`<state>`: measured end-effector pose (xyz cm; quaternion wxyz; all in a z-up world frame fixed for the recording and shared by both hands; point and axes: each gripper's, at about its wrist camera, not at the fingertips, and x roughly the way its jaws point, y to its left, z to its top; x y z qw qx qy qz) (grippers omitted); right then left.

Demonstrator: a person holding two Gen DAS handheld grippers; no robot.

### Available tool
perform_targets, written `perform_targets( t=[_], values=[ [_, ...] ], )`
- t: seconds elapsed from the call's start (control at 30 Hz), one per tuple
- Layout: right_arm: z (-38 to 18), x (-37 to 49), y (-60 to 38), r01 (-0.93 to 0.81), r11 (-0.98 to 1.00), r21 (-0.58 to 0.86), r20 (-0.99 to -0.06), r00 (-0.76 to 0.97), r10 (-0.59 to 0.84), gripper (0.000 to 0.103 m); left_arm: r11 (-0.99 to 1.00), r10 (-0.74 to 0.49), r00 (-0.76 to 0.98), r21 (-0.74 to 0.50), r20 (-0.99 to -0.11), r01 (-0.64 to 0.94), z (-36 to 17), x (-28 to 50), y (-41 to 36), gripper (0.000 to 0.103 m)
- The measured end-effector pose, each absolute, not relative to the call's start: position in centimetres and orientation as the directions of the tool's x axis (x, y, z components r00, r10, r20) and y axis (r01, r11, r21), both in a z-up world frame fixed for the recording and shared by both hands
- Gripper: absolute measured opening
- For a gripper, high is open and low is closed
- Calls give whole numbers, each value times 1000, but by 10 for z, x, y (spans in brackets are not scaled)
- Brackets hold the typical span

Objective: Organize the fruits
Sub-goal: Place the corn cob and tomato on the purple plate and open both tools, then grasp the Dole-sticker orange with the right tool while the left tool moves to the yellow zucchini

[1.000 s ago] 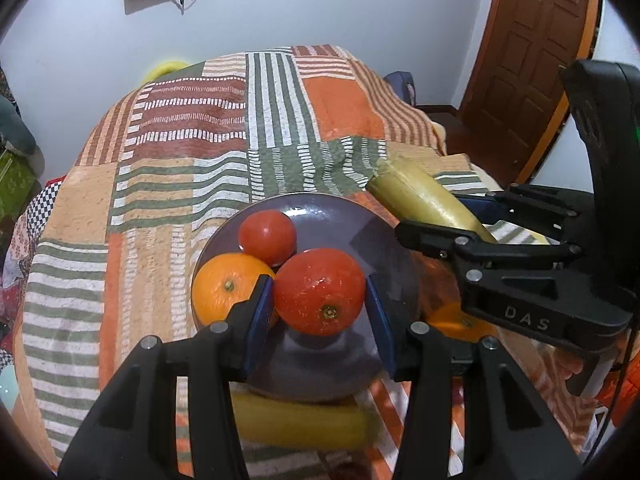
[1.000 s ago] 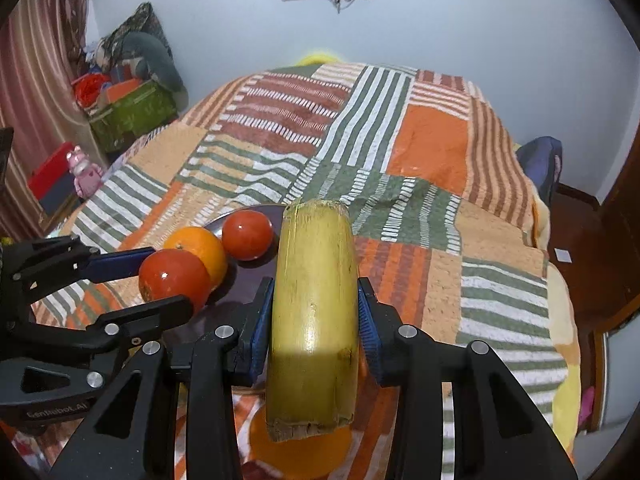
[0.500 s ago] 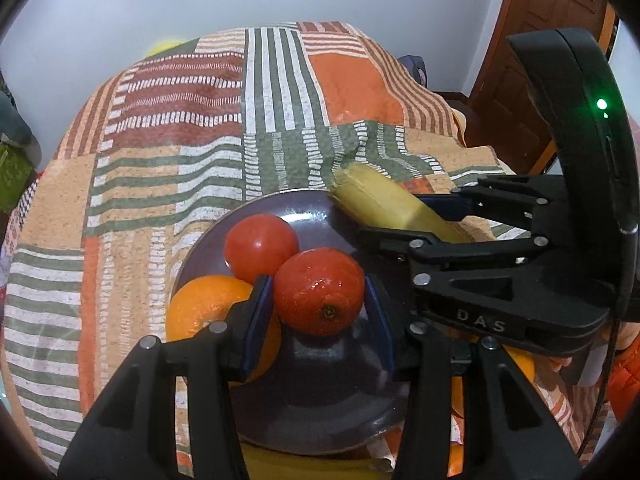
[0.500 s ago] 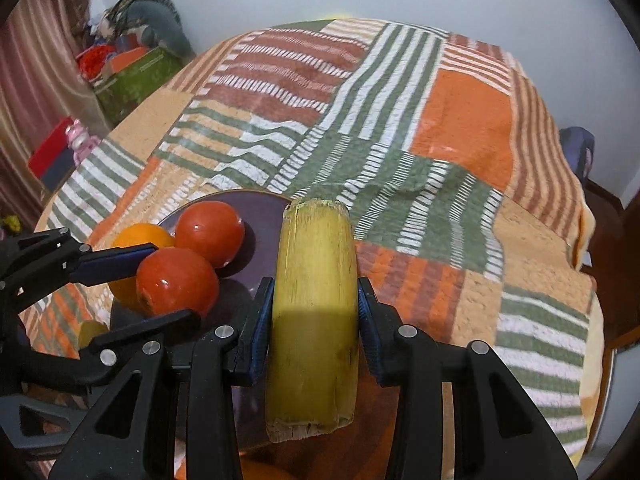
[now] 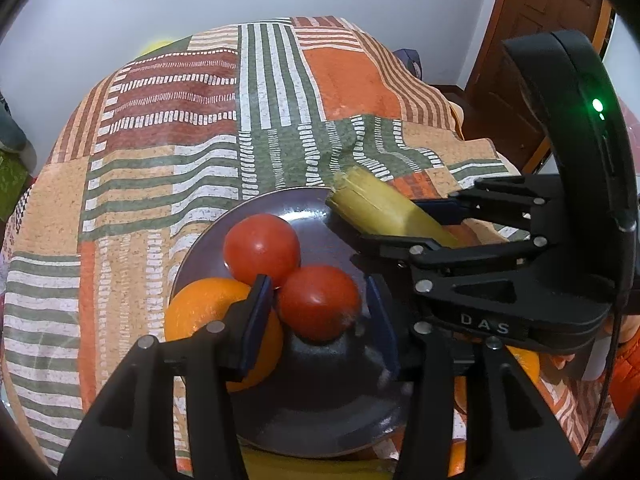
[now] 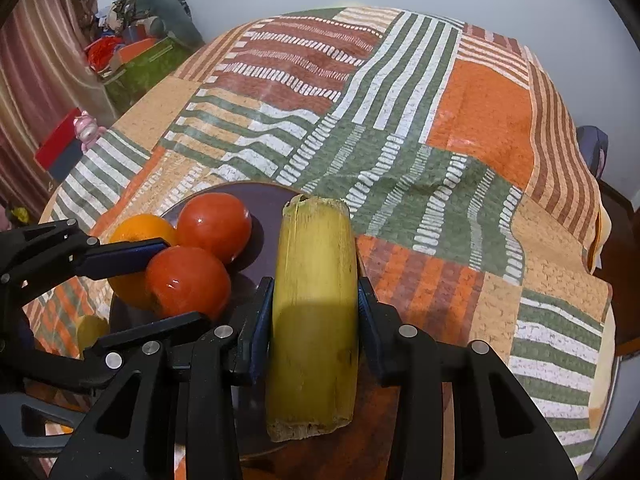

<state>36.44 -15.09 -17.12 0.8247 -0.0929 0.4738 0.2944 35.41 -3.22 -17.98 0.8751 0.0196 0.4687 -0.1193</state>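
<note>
While the left tongs [image 5: 318,304] sit low over the dark plate [image 5: 316,216], their blue pads are apart, with a gap beside the near red tomato [image 5: 320,302]. That tomato rests on the plate, touching a second tomato [image 5: 262,250] and an orange [image 5: 208,312]. The right tongs [image 5: 404,226] block the plate's right side and hold a yellow stalk piece [image 5: 380,208] over its rim. Another yellow fruit [image 5: 312,468] peeks out under the plate's near edge.

In the right view, the right tongs [image 6: 316,308] are clamped on the stalk piece [image 6: 316,300], which covers part of the plate [image 6: 248,196]. The striped bed cover [image 6: 400,120] lies under everything. A green box [image 6: 140,68] stands far left.
</note>
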Motion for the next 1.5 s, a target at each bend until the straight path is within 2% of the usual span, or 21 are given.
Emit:
perform_targets(
  t=[0.13,0.2,0.33,0.37,0.4,0.7,0.73,0.8,0.83,1.3,1.5],
  values=[
    [-164,357,-156,-570,812,124,-822,399,406,38,973,-209,542,-118,-814,198,-172,347,-29,59],
    [-155,352,-159,-564,817,119,-809,422,410,43,977,-193,566,-105,-802,185,-165,340,-27,62],
    [-138,336,-160,-571,819,65,-787,476,394,44,981,-166,604,-65,-780,185,-147,321,-24,65],
    [-132,329,-160,-572,819,52,-779,490,392,45,982,-157,612,-54,-775,184,-143,316,-22,70],
    [-129,325,-161,-570,820,50,-772,499,394,47,983,-147,622,-42,-769,180,-138,311,-20,73],
    [-95,269,-178,-534,845,31,-704,588,398,74,983,-118,644,1,-756,182,-118,256,-1,75],
    [-94,264,-181,-529,848,25,-700,597,393,75,983,-118,642,0,-758,182,-118,251,1,77],
    [-94,254,-184,-515,857,21,-696,607,383,77,985,-115,640,-5,-760,171,-118,240,5,90],
    [-95,250,-186,-511,859,20,-697,609,378,77,986,-112,641,-6,-759,166,-119,235,6,91],
    [-142,206,-198,-465,884,-44,-751,599,278,83,988,-137,521,-77,-843,135,-179,202,-2,92],
    [-163,217,-203,-442,897,12,-788,547,280,83,991,-102,490,-43,-866,130,-205,217,-20,92]
  ],
)
